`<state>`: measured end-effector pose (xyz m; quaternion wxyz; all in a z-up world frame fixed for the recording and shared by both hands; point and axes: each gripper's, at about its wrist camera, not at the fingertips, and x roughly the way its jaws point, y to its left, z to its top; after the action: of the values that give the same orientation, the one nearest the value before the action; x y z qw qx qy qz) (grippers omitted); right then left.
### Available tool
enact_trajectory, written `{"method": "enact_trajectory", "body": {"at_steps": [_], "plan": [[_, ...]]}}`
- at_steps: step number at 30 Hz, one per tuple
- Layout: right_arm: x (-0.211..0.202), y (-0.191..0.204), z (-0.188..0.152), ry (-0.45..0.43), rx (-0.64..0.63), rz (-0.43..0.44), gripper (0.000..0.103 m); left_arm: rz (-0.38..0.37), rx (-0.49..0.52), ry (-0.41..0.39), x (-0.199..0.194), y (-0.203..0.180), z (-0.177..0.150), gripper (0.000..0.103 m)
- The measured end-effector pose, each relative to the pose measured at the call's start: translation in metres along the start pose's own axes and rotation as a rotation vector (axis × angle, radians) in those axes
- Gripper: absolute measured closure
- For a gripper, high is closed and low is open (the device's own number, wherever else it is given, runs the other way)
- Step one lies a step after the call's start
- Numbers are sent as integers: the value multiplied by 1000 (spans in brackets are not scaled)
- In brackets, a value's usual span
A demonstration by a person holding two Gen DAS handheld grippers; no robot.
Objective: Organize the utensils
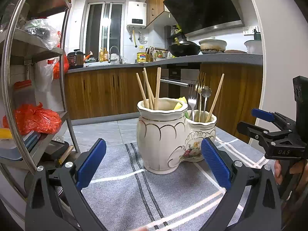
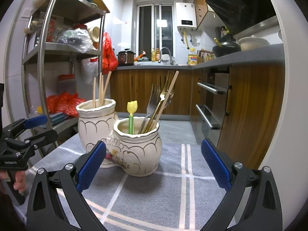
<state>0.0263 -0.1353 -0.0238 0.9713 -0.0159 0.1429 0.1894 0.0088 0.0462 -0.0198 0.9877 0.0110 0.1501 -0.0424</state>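
Clearly, the sorting is nearly done, and one stray remains: a single chopstick [image 2: 167, 98] leans among the forks in the small pot [image 2: 141, 150], while its fellows stand in the tall pot [image 2: 96, 123]. Both pots are joined side by side as one ceramic holder on the grey checked cloth [image 2: 173, 192].

The left gripper [image 1: 154, 161] hangs before the holder with its tongs wide and nothing between them; the right gripper [image 2: 153, 163] faces the small pot, likewise spread wide and empty.

To do the likely next step well (moving the stray across, judging from the task), the right gripper would do best to pinch the chopstick high on its free upper part, above the fork tines, and draw it straight up along its own lean so that it does not drag the forks or tip the holder. The left gripper could steady the tall pot.

Counted: four chopsticks [image 1: 149, 88] in the tall pot; in the small one, one chopstick, three forks [image 2: 154, 100] as best can be told (one gold, the others silver, overlapping), and one yellow tulip-topped stick [image 2: 132, 113].
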Motion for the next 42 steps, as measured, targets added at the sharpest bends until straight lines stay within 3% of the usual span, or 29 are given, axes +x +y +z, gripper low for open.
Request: {"method": "enact_trajectory", "body": {"at_steps": [42], "plan": [[3,-10,0,5,17,-38,5,16,-4,-1,-1,4,-1,6]]}}
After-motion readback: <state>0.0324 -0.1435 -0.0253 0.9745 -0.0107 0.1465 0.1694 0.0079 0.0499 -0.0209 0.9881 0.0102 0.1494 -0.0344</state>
